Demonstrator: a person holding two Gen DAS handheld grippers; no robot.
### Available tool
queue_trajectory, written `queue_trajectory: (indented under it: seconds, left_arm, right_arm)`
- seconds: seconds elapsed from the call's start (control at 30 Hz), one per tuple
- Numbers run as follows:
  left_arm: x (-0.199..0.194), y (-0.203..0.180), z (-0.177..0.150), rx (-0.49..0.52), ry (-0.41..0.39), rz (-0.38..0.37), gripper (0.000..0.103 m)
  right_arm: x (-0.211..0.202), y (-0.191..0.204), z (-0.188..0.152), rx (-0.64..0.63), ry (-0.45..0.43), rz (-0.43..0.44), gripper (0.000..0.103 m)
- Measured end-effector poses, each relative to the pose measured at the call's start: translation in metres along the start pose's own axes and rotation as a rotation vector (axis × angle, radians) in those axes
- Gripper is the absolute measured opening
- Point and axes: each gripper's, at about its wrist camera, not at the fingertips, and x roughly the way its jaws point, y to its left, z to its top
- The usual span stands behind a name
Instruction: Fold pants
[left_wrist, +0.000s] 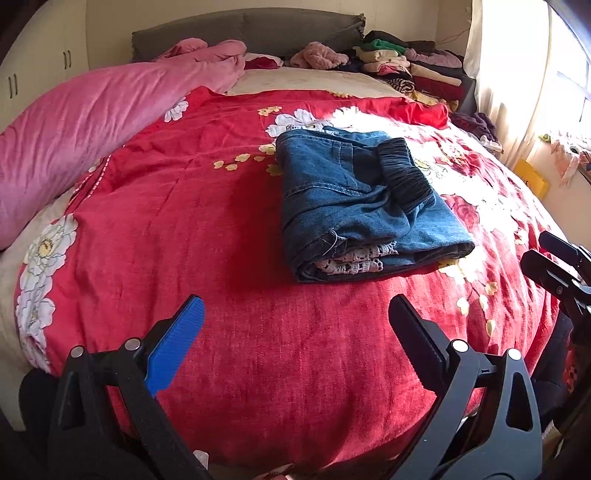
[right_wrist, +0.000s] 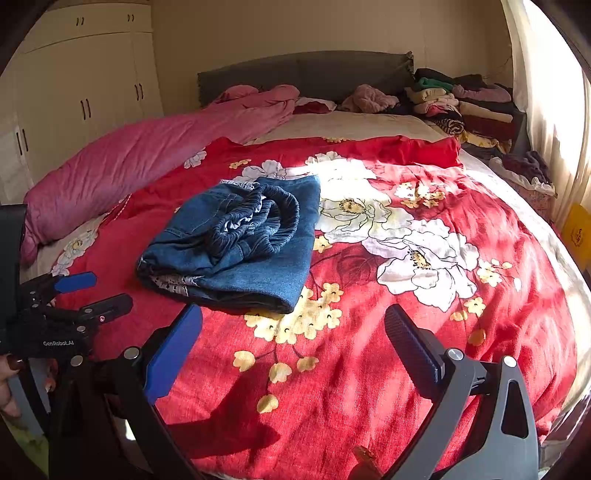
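Observation:
The blue denim pants (left_wrist: 354, 206) lie folded into a compact bundle on the red floral blanket (left_wrist: 221, 258), dark elastic waistband on top and lace trim showing at the near fold. They also show in the right wrist view (right_wrist: 240, 247). My left gripper (left_wrist: 295, 314) is open and empty, held above the blanket short of the pants. My right gripper (right_wrist: 293, 325) is open and empty, near the bundle's front right corner. Each gripper shows at the edge of the other's view: the right one (left_wrist: 554, 258), the left one (right_wrist: 92, 291).
A pink duvet (left_wrist: 92, 122) lies along the bed's left side. Stacks of folded clothes (left_wrist: 410, 66) sit at the head of the bed on the right. A grey headboard (left_wrist: 243, 29), a wardrobe (right_wrist: 81, 96) and a curtained window (left_wrist: 535, 74) surround the bed.

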Motion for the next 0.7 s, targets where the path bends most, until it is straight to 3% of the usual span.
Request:
queue_trajectory:
  seconds: [0.7]
  left_arm:
    - [-0.0004,0.0011,0.0003,0.001,0.002,0.01,0.094]
  right_arm:
    - [-0.0016,-0.0007,-0.0005,0.0,-0.002,-0.008,0.099]
